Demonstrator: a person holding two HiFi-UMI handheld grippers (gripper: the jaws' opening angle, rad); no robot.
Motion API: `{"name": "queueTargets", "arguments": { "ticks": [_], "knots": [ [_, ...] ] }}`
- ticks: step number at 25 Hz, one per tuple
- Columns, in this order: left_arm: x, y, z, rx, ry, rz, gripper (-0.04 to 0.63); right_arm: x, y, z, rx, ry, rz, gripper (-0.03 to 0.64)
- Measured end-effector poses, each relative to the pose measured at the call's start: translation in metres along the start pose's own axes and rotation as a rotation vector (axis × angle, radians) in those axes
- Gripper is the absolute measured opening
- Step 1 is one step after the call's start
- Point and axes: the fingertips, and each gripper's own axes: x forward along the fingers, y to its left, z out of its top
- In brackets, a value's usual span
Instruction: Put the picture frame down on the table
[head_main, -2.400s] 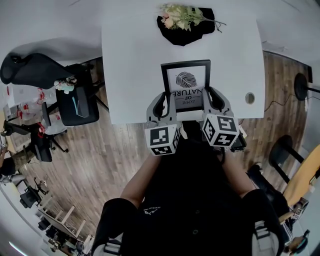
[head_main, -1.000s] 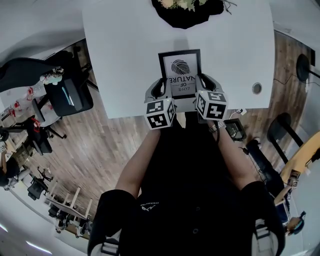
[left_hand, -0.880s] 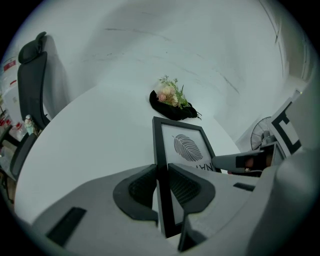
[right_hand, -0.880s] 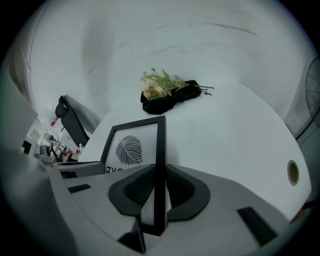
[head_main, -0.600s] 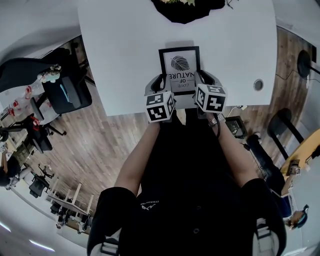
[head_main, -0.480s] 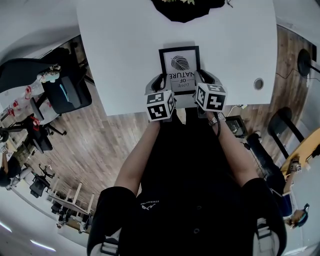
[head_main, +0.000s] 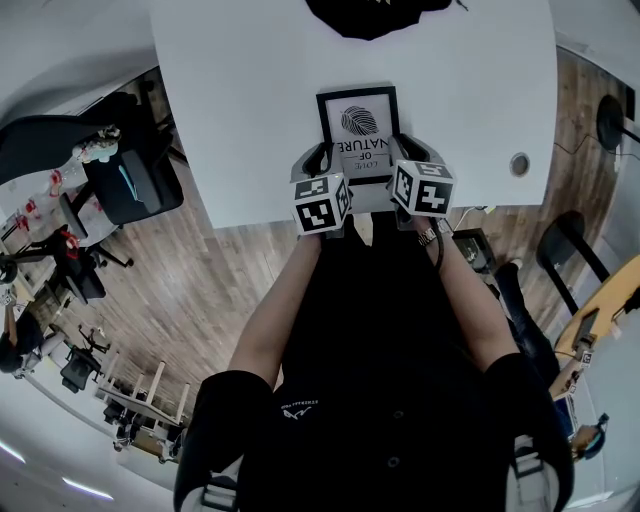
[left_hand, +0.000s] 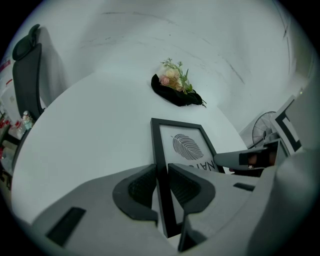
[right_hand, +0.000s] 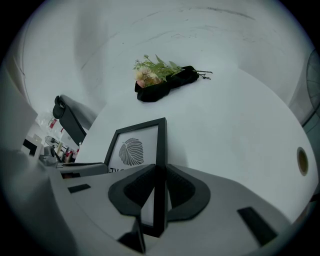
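Frame (head_main: 357, 122) gripped by both tools at the middle of the worktop's (head_main: 240, 110) near edge.
The left tool (left_hand: 161, 181) is clamped on the frame's left rail and the right tool (right_hand: 159, 186) on its right rail. Each bites close to a near corner, with its pads tight on the black moulding. The print faces up, its leaf toward the far edge. Whether the frame's underside touches the worktop cannot be told. Open worktop lies to both sides and beyond, up to the flowers (left_hand: 173, 80) on a black cloth (right_hand: 165, 87) at the far edge. A hole (head_main: 519, 164) sits toward the near right corner.
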Motion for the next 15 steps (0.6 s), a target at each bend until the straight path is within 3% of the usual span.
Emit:
{"name": "queueTargets", "arguments": {
  "ticks": [6, 11, 15],
  "knots": [
    [0.002, -0.004, -0.001, 0.002, 0.003, -0.032, 0.081, 0.001, -0.001, -0.001, -0.004, 0.006, -0.007, 0.072],
    [-0.004, -0.003, 0.004, 0.013, -0.019, -0.010, 0.089, -0.004, -0.001, 0.005, -0.006, -0.021, -0.010, 0.114],
    [-0.016, -0.003, 0.008, 0.023, -0.048, 0.001, 0.080, -0.018, -0.007, 0.012, -0.012, -0.065, -0.031, 0.003]
  ]
}}
